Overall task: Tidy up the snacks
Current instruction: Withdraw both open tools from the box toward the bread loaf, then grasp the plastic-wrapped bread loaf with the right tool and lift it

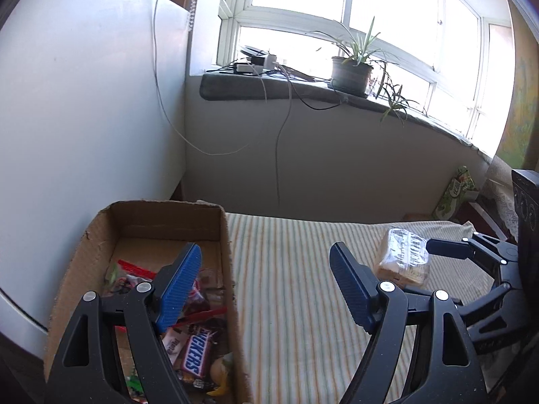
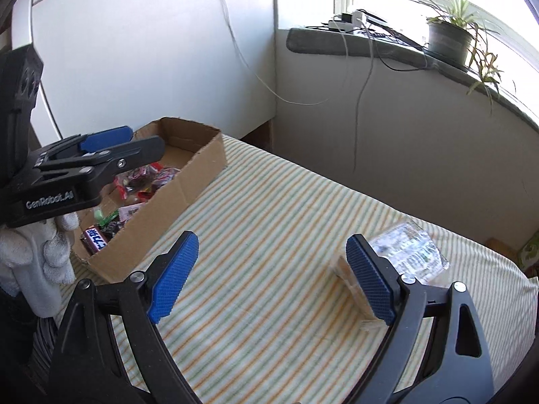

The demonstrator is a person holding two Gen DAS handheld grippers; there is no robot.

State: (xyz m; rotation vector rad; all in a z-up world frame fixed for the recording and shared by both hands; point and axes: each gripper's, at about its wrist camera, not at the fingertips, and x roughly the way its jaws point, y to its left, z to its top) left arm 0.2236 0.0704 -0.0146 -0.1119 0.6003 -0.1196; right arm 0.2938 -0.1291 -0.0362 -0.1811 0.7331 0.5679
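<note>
Beside the wide-spread, empty right gripper [image 2: 273, 279], clear-wrapped wafer pack [image 2: 407, 256] lengthwise toward the window; left gripper [image 1: 266, 286] likewise.

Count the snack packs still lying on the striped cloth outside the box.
1: a clear-wrapped pack on the cloth, beside the right gripper, whose jaws are open. The other snacks are in the box; the grippers may hide some.
</note>
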